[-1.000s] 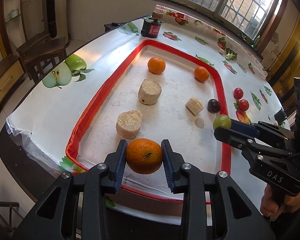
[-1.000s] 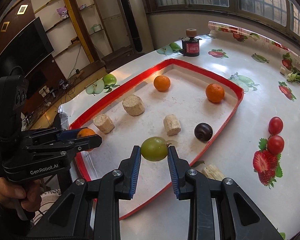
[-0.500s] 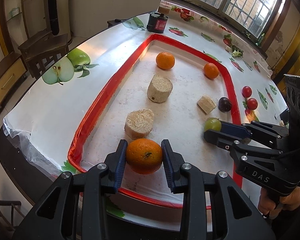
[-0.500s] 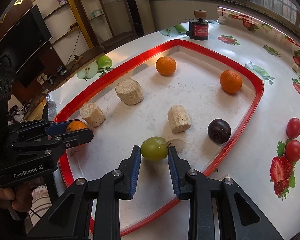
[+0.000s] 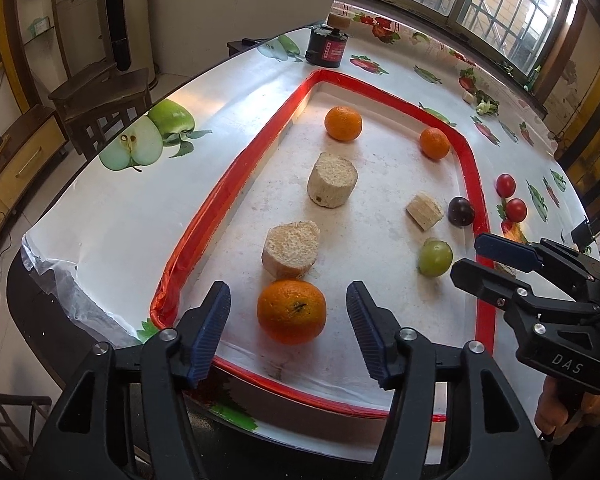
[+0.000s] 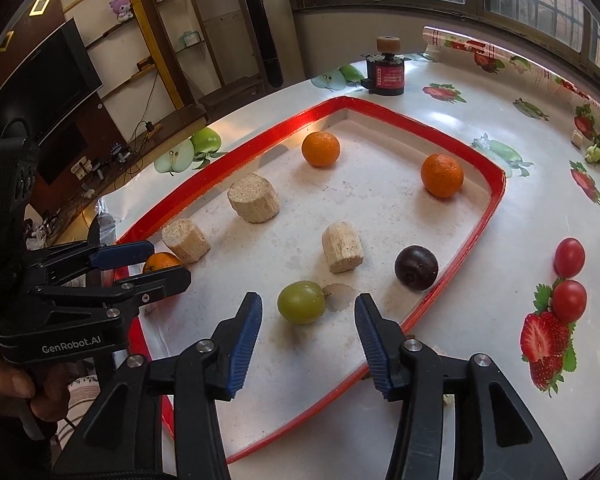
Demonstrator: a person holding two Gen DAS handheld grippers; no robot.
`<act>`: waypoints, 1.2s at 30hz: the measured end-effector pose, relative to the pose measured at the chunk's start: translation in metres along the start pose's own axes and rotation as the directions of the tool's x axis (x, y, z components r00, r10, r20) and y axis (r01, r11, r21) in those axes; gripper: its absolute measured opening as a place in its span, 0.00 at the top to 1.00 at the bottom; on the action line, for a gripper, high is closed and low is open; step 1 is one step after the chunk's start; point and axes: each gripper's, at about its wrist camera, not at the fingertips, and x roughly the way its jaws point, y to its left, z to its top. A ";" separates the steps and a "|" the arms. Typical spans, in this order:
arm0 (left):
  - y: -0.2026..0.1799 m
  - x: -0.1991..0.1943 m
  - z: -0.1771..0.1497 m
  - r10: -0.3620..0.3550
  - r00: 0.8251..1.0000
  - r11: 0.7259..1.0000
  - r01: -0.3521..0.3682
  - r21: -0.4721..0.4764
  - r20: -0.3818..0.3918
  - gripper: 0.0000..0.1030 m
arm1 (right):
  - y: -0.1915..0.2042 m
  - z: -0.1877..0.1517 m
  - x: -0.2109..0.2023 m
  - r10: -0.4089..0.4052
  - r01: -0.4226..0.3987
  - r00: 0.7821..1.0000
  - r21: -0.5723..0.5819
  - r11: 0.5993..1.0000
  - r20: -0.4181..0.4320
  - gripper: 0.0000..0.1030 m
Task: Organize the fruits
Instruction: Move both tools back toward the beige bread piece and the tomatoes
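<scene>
The left gripper [image 5: 288, 332] has just been opening: its ribbed blue fingers [image 5: 208, 332] stand spread, with a dimpled orange [image 5: 291, 311] loose between them on the speckled white floor of the red-rimmed tray [image 5: 228, 196], near its front left corner. The right gripper [image 6: 306, 336] has likewise just been opening, its fingers apart on either side of a smooth green grape [image 6: 301, 302] that lies free inside the tray's front right edge. Just behind the orange sits a rough, crumbly tan cylinder [image 5: 291, 249], with a second [image 5: 332, 185] farther back and a smaller one [image 5: 425, 211] beside a glossy dark plum [image 5: 461, 211]. Two more oranges [image 5: 343, 123] rest at the far end. The table [image 5: 112, 208] wears a shiny fruit-print cloth; two cherry tomatoes [image 6: 569, 276] lie on it outside the rim. Only the right wrist view shows a television and shelves; the left view alone shows a wooden chair [image 5: 100, 96].
</scene>
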 end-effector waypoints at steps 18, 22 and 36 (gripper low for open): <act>-0.029 -0.017 -0.003 -0.009 1.000 0.999 0.008 0.053 0.022 0.42 | -0.043 -0.031 -0.058 -0.056 0.047 0.995 0.110 0.993 0.081 0.47; -0.040 -0.020 -0.004 -0.024 0.999 0.997 0.022 0.072 0.026 0.42 | -0.059 -0.041 -0.068 -0.077 0.063 0.993 0.146 0.987 0.086 0.47; -0.109 -0.021 -0.012 -0.135 0.991 0.973 0.136 0.188 -0.015 0.43 | -0.104 -0.072 -0.095 -0.143 0.116 0.985 0.247 0.962 0.094 0.46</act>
